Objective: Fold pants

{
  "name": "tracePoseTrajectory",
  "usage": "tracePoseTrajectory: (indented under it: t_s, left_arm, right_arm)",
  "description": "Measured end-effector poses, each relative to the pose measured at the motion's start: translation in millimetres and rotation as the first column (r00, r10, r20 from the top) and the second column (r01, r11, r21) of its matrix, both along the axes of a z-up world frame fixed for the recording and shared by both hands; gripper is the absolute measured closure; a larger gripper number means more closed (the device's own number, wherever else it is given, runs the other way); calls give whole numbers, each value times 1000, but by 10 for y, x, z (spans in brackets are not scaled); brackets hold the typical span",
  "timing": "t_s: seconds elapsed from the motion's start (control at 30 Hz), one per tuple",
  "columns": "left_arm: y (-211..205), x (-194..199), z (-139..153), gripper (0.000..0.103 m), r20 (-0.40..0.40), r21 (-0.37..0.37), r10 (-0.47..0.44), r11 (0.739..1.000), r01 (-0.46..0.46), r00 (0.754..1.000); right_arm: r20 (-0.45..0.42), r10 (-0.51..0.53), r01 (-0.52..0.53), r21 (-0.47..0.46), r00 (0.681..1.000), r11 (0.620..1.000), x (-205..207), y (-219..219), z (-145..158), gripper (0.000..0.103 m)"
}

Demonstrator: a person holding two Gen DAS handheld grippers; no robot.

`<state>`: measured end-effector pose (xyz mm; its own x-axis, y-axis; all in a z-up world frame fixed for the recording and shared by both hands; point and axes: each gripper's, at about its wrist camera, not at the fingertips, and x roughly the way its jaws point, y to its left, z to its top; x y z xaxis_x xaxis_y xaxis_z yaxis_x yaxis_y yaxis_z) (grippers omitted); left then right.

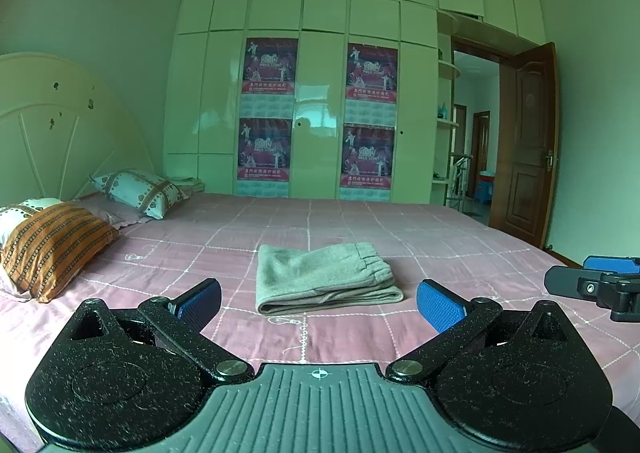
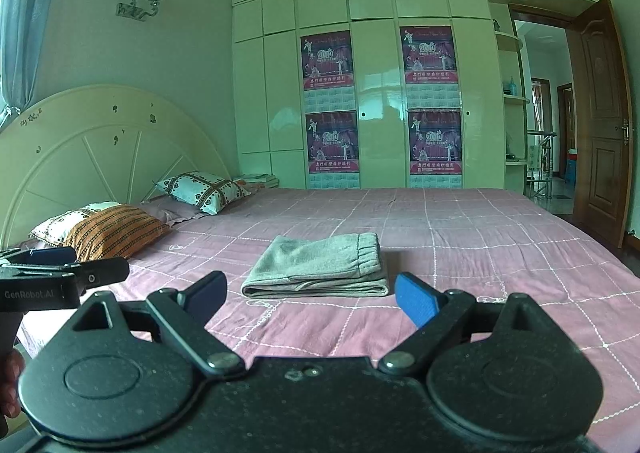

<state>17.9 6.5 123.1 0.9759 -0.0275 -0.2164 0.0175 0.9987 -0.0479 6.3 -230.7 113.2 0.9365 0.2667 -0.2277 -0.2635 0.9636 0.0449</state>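
Looking ahead through both wrist cameras, I see the grey pants (image 1: 326, 279) lying folded into a compact stack on the pink checked bed (image 1: 460, 237), waistband toward the right, folded edge toward the left. My left tool (image 1: 319, 299) hangs above the bed just short of the pants, its two blue-padded fingers (image 1: 440, 305) spread wide with nothing between them. My right tool (image 2: 310, 293) sits the same way, fingers spread wide and holding nothing, with the pants (image 2: 320, 267) lying beyond the gap. Neither tool touches the fabric. Each tool also shows at the edge of the other's view. Two patterned pillows (image 2: 108, 227) rest against the cream headboard (image 2: 100, 145) on the left. Behind the bed stands a pale wardrobe (image 1: 312, 93) carrying four posters (image 1: 270, 65), and a brown wooden door (image 1: 528, 141) stands open on the right.
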Motion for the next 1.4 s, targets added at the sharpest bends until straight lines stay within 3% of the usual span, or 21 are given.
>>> tracePoseTrajectory:
  t_s: [1.4]
  left_arm:
    - [-26, -49, -8, 0, 3, 7, -32, 999, 32, 999]
  right_arm:
    - [-6, 0, 0, 3, 1000, 1000, -17, 25, 13, 18]
